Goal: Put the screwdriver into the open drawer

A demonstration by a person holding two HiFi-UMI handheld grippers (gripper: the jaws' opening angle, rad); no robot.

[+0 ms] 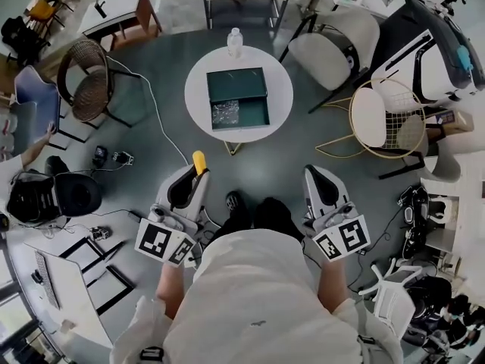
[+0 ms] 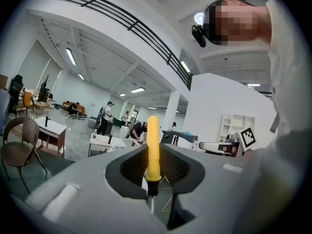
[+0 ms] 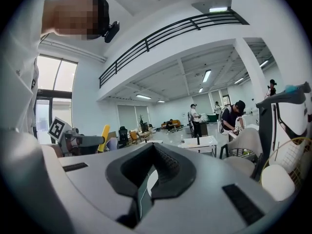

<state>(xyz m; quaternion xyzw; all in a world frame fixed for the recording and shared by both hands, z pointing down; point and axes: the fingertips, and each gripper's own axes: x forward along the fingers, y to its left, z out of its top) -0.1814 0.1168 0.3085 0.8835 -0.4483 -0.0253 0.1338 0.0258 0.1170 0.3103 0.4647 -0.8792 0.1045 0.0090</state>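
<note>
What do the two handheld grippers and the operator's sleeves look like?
Left gripper and right gripper match: pale grey moulded shells with black textured pads lining the jaws. Each carries a cube of black-and-white square markers at the rear. No cables visible. The person wears a white short-sleeved shirt.

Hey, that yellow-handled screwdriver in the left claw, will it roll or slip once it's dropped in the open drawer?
Likely stiff: the yellow-handled screwdriver stands straight in the left claw without sagging. Its smooth, rounded handle looks apt to roll, though the walls of the dark green open drawer should probably stop it.
</note>
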